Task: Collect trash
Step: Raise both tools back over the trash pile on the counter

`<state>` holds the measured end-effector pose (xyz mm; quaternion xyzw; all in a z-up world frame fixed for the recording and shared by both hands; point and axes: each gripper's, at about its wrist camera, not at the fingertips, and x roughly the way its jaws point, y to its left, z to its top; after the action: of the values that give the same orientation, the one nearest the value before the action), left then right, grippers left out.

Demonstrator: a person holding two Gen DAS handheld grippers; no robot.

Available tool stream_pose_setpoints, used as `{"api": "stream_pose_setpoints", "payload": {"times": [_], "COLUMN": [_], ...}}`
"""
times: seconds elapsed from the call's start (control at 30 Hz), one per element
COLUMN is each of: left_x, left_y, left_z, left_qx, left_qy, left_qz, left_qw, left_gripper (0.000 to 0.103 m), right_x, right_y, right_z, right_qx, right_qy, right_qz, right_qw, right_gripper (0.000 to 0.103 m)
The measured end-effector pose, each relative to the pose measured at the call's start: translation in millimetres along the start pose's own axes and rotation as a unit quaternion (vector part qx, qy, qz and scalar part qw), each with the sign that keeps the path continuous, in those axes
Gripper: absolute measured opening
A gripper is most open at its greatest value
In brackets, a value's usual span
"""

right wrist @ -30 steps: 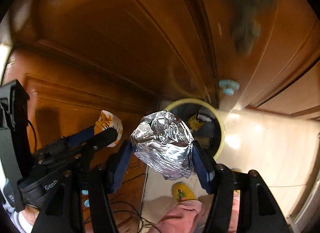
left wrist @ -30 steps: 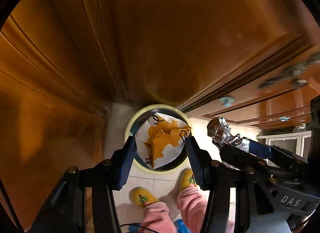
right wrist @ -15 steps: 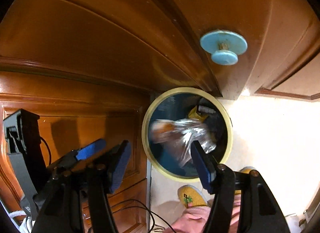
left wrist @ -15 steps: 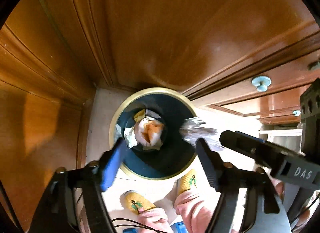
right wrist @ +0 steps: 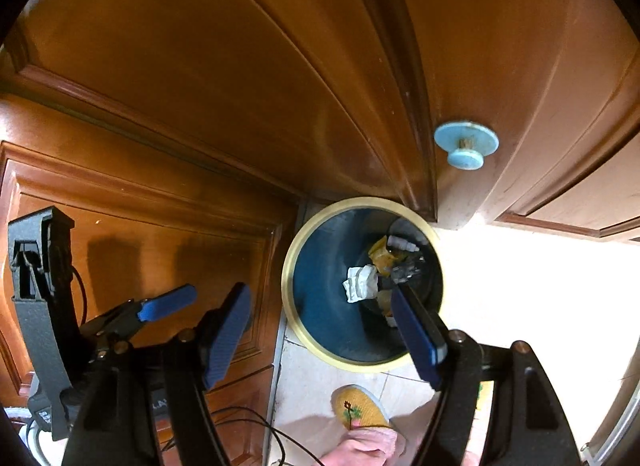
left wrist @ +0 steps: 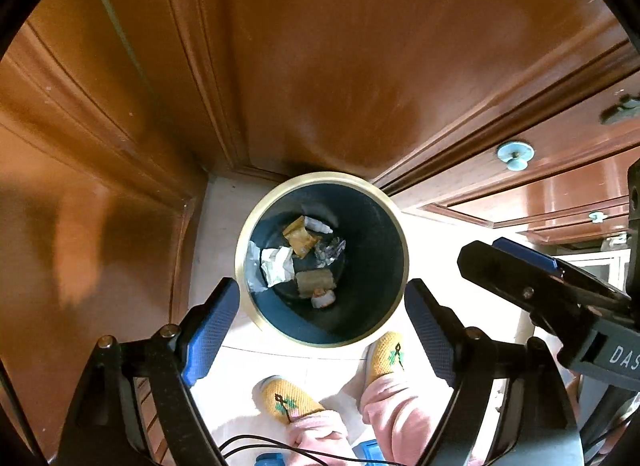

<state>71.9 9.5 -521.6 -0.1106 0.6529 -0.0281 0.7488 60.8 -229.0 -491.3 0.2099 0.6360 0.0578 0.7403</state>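
A round dark trash bin with a pale yellow rim (left wrist: 256, 221) stands on the floor against the wooden cabinets; it also shows in the right wrist view (right wrist: 292, 266). Inside lie crumpled white paper (left wrist: 276, 266), an orange wrapper (left wrist: 299, 240), crushed foil (left wrist: 330, 250) and other scraps. My left gripper (left wrist: 322, 326) is open and empty, held above the bin. My right gripper (right wrist: 324, 330) is open and empty over the bin's near rim; it also shows at the right of the left wrist view (left wrist: 520, 270).
Brown wooden cabinet doors (left wrist: 320, 65) rise behind the bin, with a blue knob (right wrist: 466, 147) on one door. The person's yellow slippers (left wrist: 288, 398) and pink trouser legs stand on the pale tile floor just below the bin. A black cable (right wrist: 248, 426) lies by the cabinet base.
My left gripper opened and let the orange-and-white paper fall into the bin. My right gripper opened and let the foil ball fall in. Both now hang empty above the bin.
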Motion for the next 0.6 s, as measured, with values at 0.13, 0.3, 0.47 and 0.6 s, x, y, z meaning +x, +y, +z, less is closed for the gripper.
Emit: {"api": "stream_pose_setpoints", "payload": {"times": [0.13, 0.3, 0.47, 0.6], "left_x": [-23, -56, -105, -156], "left_y": [1, 0, -10, -21], "left_z": [-3, -6, -6, -6], "left_qx": [-0.007, -0.004, 0.007, 0.013], "left_qy": [-0.009, -0.022, -0.034, -0.055], "left_qz": [0.004, 0.006, 0.008, 0.001], "left_qw": [0.9999, 0.9997, 0.9994, 0.9984], "left_gripper": [0.083, 0.083, 0.083, 0.083], "right_x": [-16, -47, -93, -143], "right_y": [7, 19, 34, 52], "right_z": [-1, -2, -2, -2], "right_qx": [-0.001, -0.009, -0.013, -0.025], "right_qy": [-0.006, -0.011, -0.026, -0.046], "right_qz": [-0.011, -0.021, -0.027, -0.040], "right_qw": [1.000, 1.000, 0.999, 0.998], "right_gripper": [0.073, 0.073, 0.073, 0.073]}}
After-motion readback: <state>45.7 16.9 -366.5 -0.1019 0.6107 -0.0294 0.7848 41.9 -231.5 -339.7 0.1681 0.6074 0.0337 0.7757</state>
